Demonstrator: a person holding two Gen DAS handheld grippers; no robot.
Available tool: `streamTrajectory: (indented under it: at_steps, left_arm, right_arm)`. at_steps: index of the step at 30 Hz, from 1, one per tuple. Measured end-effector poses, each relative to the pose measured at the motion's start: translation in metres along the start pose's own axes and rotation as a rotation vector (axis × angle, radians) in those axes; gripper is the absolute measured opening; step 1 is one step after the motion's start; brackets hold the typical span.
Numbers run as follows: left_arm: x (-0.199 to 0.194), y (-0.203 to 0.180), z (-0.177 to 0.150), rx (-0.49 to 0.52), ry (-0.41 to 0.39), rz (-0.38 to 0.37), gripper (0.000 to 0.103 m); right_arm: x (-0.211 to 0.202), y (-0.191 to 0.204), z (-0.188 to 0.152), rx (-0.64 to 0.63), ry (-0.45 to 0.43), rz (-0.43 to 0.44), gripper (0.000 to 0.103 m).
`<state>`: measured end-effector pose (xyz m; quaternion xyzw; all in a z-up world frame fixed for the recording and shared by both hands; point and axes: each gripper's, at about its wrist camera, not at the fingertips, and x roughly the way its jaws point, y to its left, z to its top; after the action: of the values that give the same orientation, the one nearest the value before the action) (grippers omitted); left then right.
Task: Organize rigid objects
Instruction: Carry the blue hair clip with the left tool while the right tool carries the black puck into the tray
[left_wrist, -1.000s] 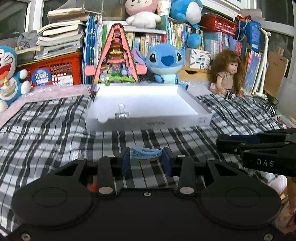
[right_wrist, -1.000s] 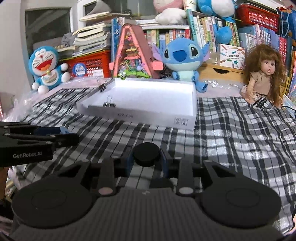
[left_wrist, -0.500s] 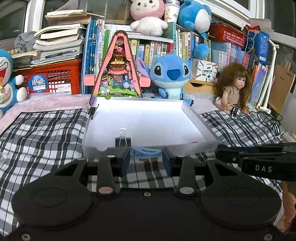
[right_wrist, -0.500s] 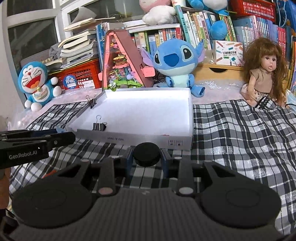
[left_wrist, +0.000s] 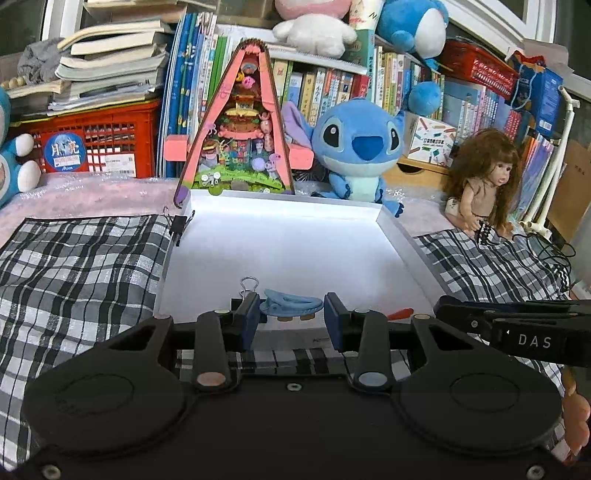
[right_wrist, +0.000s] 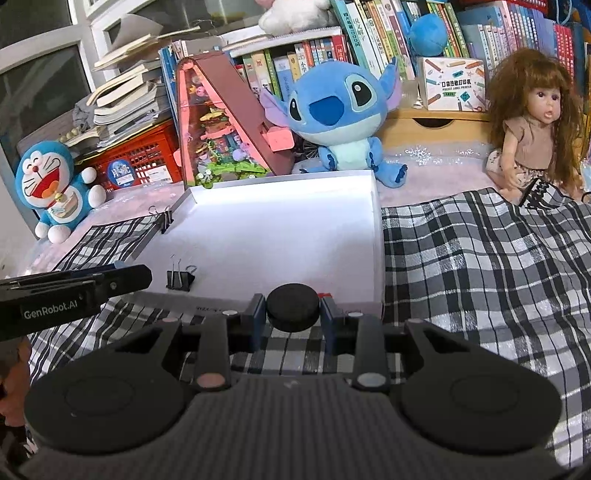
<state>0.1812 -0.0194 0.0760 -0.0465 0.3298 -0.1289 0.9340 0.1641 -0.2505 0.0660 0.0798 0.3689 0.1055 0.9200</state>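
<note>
My left gripper (left_wrist: 291, 314) is shut on a light blue hair clip (left_wrist: 291, 303), held just over the near edge of the white shallow box (left_wrist: 406, 236). My right gripper (right_wrist: 293, 315) is shut on a black round puck (right_wrist: 293, 305), level with the same box (right_wrist: 376, 229) at its near wall. Inside the box near the front stands a black binder clip (right_wrist: 180, 277), also seen as the binder clip (left_wrist: 246, 291) behind my left fingers. A second binder clip (left_wrist: 180, 223) grips the box's far left rim. The right gripper's side (left_wrist: 517, 332) shows at the left wrist view's right edge.
A plaid cloth (right_wrist: 480, 266) covers the surface around the box. Behind the box stand a pink triangular toy house (left_wrist: 240, 140), a blue plush (left_wrist: 358, 147), a doll (right_wrist: 532, 125), a blue-and-white plush (right_wrist: 51, 184), a red crate (left_wrist: 96, 144) and shelves of books. A small red item (left_wrist: 400, 314) lies by the box's near right.
Both grippers have moved forward toward the white box, which now fills more of each view. The hair clip and the puck stay gripped as before.
</note>
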Motion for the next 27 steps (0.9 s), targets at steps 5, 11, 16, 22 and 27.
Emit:
streamTrajectory:
  at_steps: [5, 11, 16, 22, 27]
  left_arm:
    - [0.016, 0.01, 0.013, -0.03, 0.038, -0.004, 0.036]
    - [0.036, 0.014, 0.024, -0.048, 0.078, 0.002, 0.036]
    - [0.052, 0.013, 0.029, -0.047, 0.099, 0.01, 0.036]
    - [0.07, 0.018, 0.031, -0.052, 0.11, 0.05, 0.036]
    - [0.083, 0.026, 0.038, -0.069, 0.116, 0.064, 0.036]
  right_arm:
    - [0.013, 0.0, 0.013, -0.005, 0.026, -0.015, 0.037]
    - [0.029, -0.001, 0.03, 0.017, 0.064, -0.019, 0.037]
    - [0.046, 0.0, 0.04, 0.017, 0.09, -0.023, 0.037]
    - [0.067, 0.001, 0.041, 0.02, 0.138, -0.042, 0.037]
    - [0.079, 0.0, 0.04, 0.028, 0.164, -0.047, 0.037]
